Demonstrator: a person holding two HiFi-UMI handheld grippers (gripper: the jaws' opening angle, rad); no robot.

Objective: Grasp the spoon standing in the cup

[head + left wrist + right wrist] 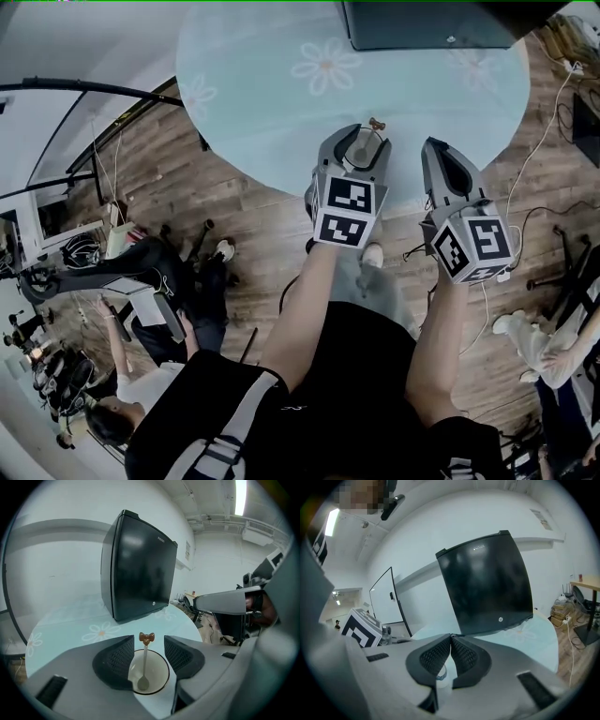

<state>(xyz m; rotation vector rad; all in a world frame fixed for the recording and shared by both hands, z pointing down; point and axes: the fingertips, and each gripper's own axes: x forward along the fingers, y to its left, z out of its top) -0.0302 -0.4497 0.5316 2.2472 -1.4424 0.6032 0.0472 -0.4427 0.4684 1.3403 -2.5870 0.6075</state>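
A white cup (157, 671) with a dark rim stands near the front edge of the round pale-blue table (281, 103). A spoon (145, 660) with a brown bow-shaped top stands in it, leaning slightly. My left gripper (149, 640) hangs over the cup, open, with the spoon's top between its pads (123, 658) and touching neither. In the head view the left gripper (361, 133) covers most of the cup, and the spoon's bow (377, 123) shows at its tips. My right gripper (450, 637) is shut on nothing, its tips meeting; it hovers beside the left gripper at the table's edge (434, 146).
A large black box (138, 569) stands at the back of the table, beyond the cup. Below the table's edge is wooden floor with cables (539, 131), black chair bases (183, 239) and a person (122, 412) at the lower left.
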